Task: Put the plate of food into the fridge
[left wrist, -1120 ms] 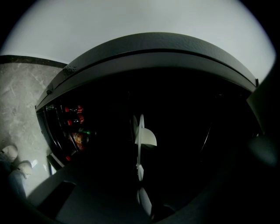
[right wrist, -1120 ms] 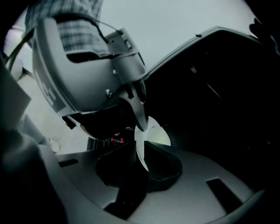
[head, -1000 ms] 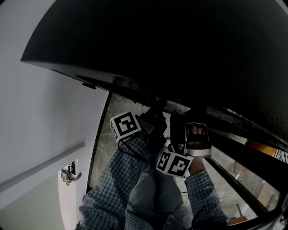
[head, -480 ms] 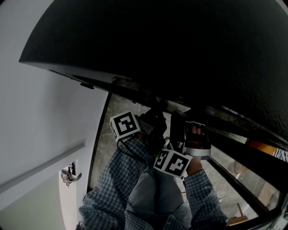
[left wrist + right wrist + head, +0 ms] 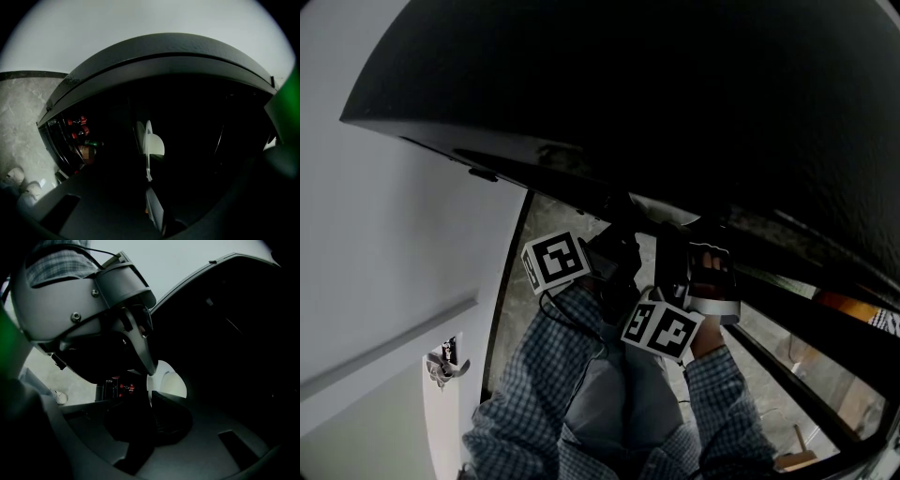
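Left gripper view is showing the round white plate [image 5: 152,143] edge-on, with my left gripper [image 5: 148,180] and right gripper [image 5: 151,404] both clamping its rim. I'm judging this the carry into the dark open fridge [image 5: 206,131]; next it's probably needing a level shelf.

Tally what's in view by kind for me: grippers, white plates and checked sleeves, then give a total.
grippers: 2, the left gripper and the right gripper, both closed on the plate's rim
white plate: 1
checked sleeves: 2, left sleeve and right sleeve
Total: 5
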